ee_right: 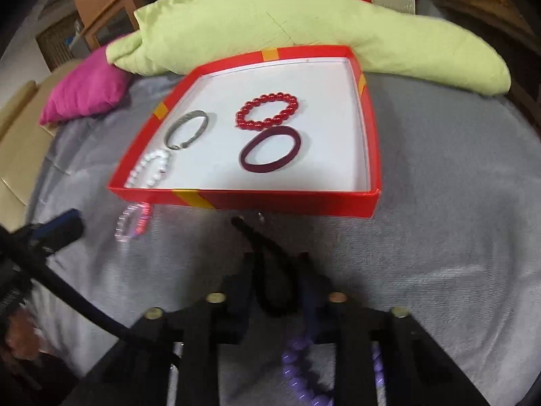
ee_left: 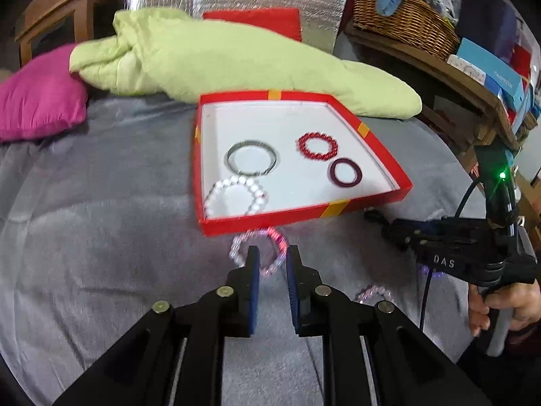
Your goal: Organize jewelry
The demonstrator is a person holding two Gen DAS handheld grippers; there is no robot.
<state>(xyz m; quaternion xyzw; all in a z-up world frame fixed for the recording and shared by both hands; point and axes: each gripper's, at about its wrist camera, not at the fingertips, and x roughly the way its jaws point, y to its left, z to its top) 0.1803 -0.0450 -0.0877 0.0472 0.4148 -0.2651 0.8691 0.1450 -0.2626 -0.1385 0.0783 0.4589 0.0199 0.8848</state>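
Object: pink bead bracelet (ee_left: 258,250) on grey blanket (ee_left: 101,237), just before red box (ee_left: 263,225) | Handling: light, limp, smooth, rolls; pinch across bead strand | Left gripper (ee_left: 273,257): narrow gap, nothing clamped | Right gripper (ee_right: 275,260): grip unreadable; black cord (ee_right: 270,270) between fingers.

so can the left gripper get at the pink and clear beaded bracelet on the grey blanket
Probably yes: the left gripper sits right over the pink and clear beaded bracelet, nothing between; the red box lies just beyond.
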